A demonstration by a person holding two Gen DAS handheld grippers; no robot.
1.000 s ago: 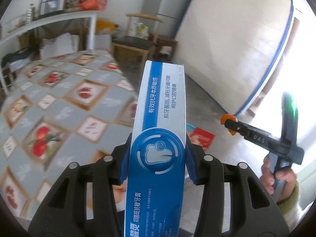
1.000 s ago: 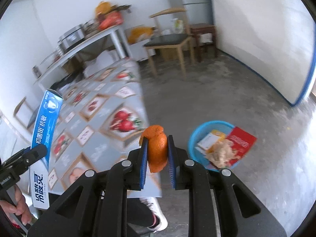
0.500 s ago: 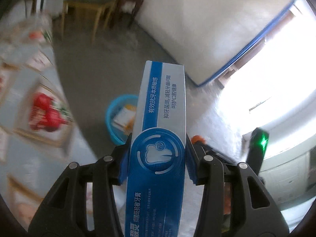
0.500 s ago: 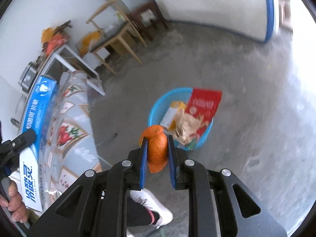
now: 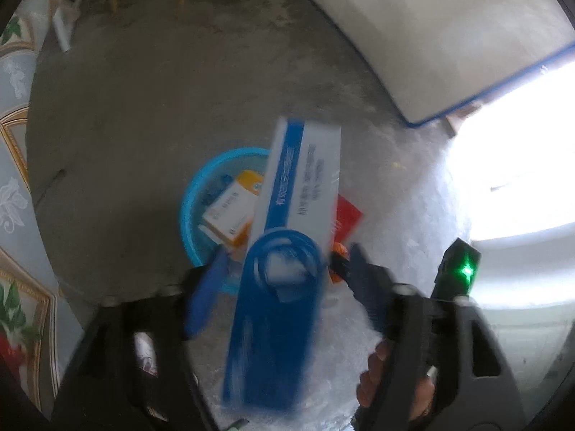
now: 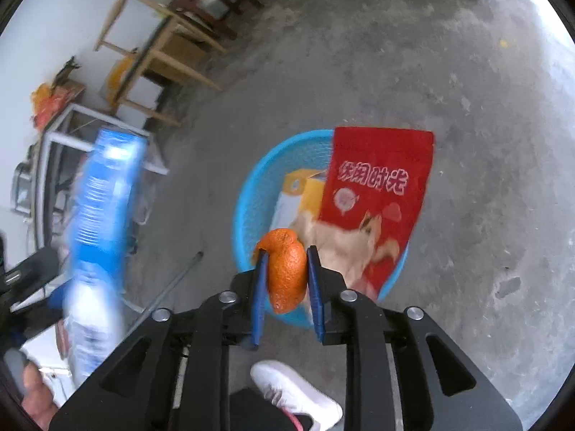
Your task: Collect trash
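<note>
A blue plastic basket (image 6: 244, 208) stands on the concrete floor and holds a red snack bag (image 6: 377, 197), a yellow-and-white carton (image 6: 298, 186) and crumpled paper. My right gripper (image 6: 285, 251) hovers just above its near rim. Its jaws are opening, with the orange peel (image 6: 287, 269) still pinched between the pads. In the left wrist view my left gripper (image 5: 285, 262) hangs over the same basket (image 5: 187, 208). Its jaws are opening too, and the blue-and-white toothpaste box (image 5: 287, 251) sits blurred and tilted between them with gaps on both sides.
A table with a patterned cloth (image 5: 14, 179) borders the left. A mattress (image 5: 431, 36) leans against the far wall. Wooden chairs (image 6: 161, 54) and a metal rack (image 6: 72, 125) stand behind. The person's white shoe (image 6: 294, 395) is close to the basket.
Both grippers have swung down from table height to above the basket. The left jaws have spread and the toothpaste box has come loose and tilted. The peel stays in the right jaws.
</note>
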